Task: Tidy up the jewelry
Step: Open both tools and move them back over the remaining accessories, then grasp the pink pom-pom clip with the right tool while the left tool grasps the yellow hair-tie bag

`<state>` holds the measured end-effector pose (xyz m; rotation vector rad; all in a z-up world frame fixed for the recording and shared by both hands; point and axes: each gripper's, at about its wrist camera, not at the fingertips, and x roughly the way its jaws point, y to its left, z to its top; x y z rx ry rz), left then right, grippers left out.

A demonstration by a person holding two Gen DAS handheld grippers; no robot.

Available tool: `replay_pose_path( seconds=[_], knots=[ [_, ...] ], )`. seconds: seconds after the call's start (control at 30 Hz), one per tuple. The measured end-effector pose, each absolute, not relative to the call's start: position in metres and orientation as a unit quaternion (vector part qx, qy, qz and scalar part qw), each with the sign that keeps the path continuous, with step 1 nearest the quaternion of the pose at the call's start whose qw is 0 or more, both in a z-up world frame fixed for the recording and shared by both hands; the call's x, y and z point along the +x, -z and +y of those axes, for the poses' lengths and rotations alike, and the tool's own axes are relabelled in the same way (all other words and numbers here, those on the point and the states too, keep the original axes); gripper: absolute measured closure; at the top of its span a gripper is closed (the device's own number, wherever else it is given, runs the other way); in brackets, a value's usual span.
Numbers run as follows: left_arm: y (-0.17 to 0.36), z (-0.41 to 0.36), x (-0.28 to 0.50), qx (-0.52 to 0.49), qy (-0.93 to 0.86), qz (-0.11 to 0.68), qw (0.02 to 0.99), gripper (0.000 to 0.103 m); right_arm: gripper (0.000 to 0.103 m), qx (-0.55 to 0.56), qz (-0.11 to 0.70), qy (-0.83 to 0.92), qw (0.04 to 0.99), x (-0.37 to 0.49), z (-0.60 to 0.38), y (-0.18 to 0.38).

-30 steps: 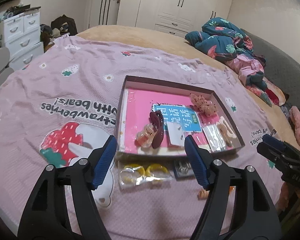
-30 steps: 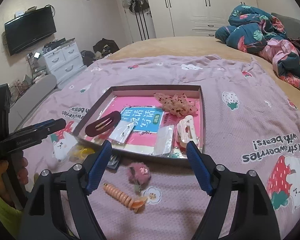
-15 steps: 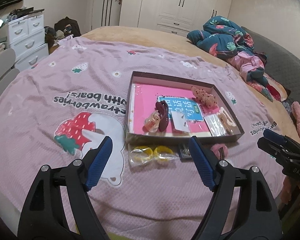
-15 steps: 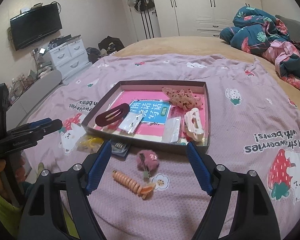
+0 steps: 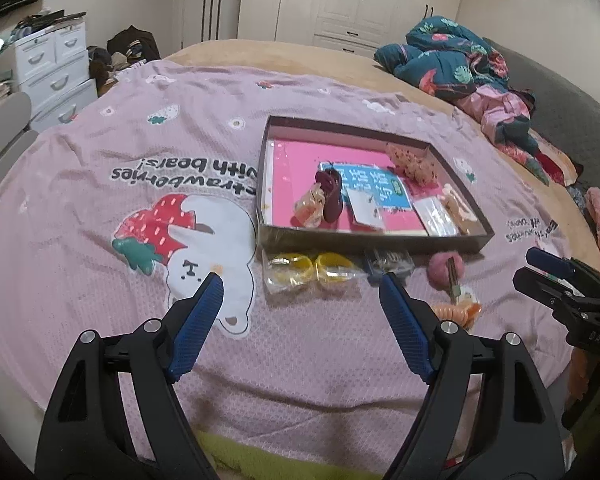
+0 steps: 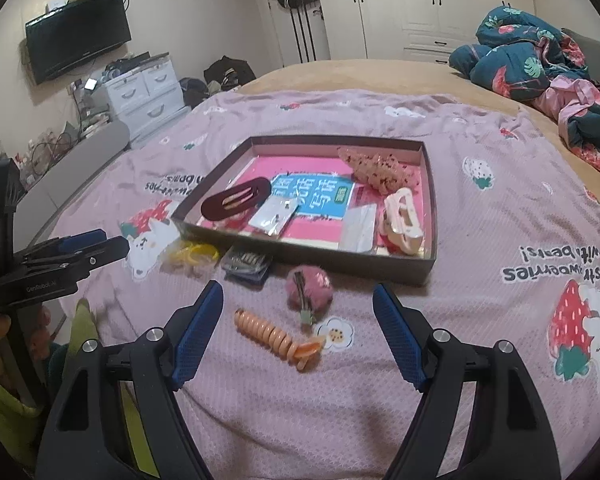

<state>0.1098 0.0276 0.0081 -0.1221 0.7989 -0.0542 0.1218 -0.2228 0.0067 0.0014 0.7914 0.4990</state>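
While empty above the bedspread [image 5: 100, 208], left gripper [image 5: 300, 304] and right gripper [image 6: 298, 306] both agape.

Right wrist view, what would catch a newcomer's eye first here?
Probably the shallow dark cardboard tray with a bright pink floor, mid-bed on the lilac strawberry-print bedspread, holding hair clips and small packets. Just before its near wall lie an orange spiral hair tie and a fuzzy pink pom-pom clip, between the right tongs' open blue-padded fingers.
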Motion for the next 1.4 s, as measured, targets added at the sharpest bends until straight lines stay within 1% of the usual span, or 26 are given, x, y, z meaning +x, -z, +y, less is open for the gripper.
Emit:
replay_pose_path(
  seconds=[0.27, 0.77, 1.0, 1.4],
  knots=[
    [0.009, 0.02, 0.107, -0.043, 0.032, 0.41, 0.911, 0.03, 0.027, -0.008, 0.397, -0.247, 0.884, 0.118, -0.219, 0.007],
    [0.035, 0.014, 0.121, -0.043, 0.035, 0.443, 0.895, 0.028, 0.027, -0.012, 0.43, -0.254, 0.866, 0.118, -0.21, 0.041],
    [0.041, 0.012, 0.13, -0.043, 0.033, 0.449, 0.892, 0.025, 0.027, -0.006, 0.431, -0.254, 0.866, 0.123, -0.206, 0.045],
    [0.051, 0.015, 0.148, -0.048, 0.026, 0.46, 0.886, 0.024, 0.027, -0.006, 0.431, -0.254, 0.866, 0.134, -0.202, 0.05]
  ],
)
